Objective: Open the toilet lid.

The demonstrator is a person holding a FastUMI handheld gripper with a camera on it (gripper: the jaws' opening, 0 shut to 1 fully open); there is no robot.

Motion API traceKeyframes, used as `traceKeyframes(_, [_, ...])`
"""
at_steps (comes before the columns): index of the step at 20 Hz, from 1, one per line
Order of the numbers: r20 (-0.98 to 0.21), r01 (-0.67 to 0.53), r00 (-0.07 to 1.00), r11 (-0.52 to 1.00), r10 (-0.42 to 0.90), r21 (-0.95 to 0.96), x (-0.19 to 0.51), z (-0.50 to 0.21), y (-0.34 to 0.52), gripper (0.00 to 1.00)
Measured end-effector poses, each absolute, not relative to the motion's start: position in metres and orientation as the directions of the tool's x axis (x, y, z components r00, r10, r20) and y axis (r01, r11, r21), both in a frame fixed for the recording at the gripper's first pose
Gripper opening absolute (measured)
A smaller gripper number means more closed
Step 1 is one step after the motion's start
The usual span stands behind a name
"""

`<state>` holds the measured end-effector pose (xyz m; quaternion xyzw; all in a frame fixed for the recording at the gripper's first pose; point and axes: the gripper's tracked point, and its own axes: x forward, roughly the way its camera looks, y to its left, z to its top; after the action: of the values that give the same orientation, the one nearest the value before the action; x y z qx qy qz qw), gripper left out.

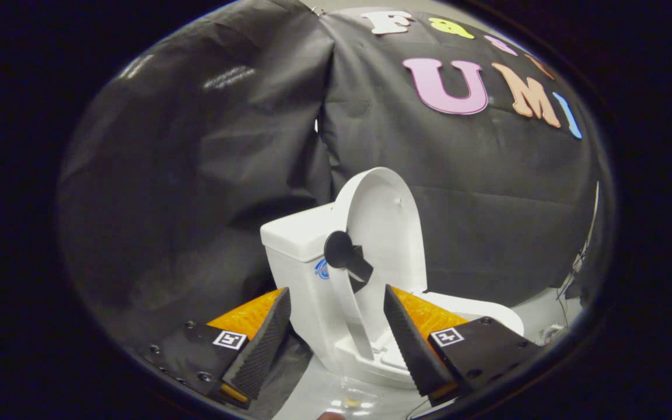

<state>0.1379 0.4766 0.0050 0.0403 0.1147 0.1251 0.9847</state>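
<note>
- Between your two fingers and just beyond them, the toilet lid (385, 227) stands raised, near upright, leaning back toward the tank (298, 233); judged from that, the opening looks done or nearly so.
- Your gripper (336, 335) has its fingers spread apart, nothing pressed between them, not touching the lid; likely let go so the lid rests on its own hinge.
- A dark knob-like handle (345, 254) sticks out from the lid's edge, probably the grip point for lifting.
- Lid: smooth glossy white, oval, thin, hard shell, looks like plastic.
- Tank: boxy, white, flat top, small blue mark on its side.
- Seat and bowl (476, 309): rounded white rim, partly hidden behind your right finger.
- Finger pads (412, 344): ribbed, wedge-shaped, made for friction.
- Toilet sits on a pale shiny floor (324, 396), with the wrinkled black cloth wall (196, 175) behind.
</note>
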Motion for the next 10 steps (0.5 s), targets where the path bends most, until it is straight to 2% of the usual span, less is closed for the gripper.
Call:
traceKeyframes(5, [-0.075, -0.233, 0.968, 0.968, 0.241, 0.097, 0.107, 0.068, 0.425, 0.98])
traceKeyframes(10, [-0.067, -0.154, 0.985, 0.986, 0.158, 0.060, 0.069, 0.093, 0.361, 0.98])
